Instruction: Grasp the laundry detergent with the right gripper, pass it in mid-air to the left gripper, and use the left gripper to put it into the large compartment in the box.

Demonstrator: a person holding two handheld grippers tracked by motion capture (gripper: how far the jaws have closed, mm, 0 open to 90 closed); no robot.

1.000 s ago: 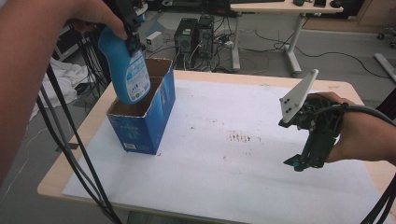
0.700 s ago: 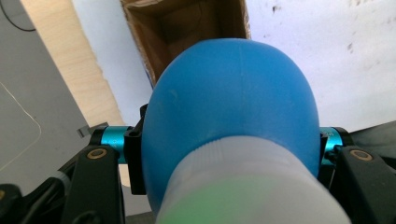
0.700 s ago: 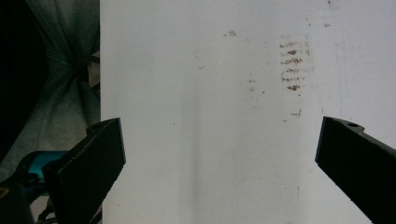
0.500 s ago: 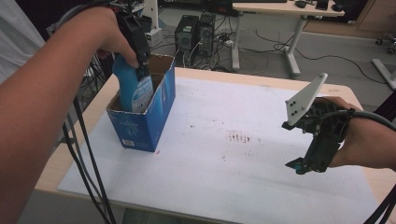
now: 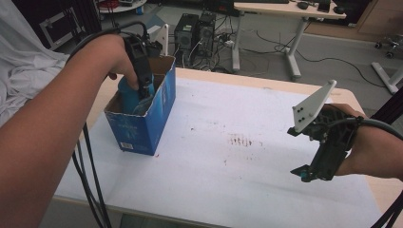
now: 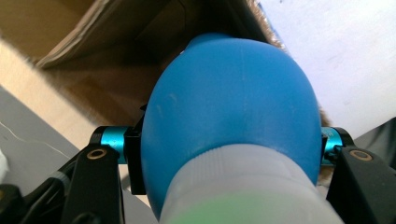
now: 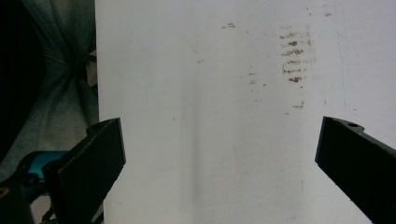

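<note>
Evidently left gripper (image 5: 142, 97) clamped on blue bottle (image 6: 231, 102), inside blue box (image 5: 142, 128), right gripper (image 7: 219, 163) wide apart, empty.

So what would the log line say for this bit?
left gripper: shut on blue bottle | bottle: inside cardboard box | right gripper: open, nothing held

Office lab: desks (image 5: 290, 9), computer towers (image 5: 197, 31)

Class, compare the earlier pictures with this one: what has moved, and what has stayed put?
The left gripper, shut on the blue bottle, has carried it down from above the box into it. The box and the open right gripper stayed in place.
</note>
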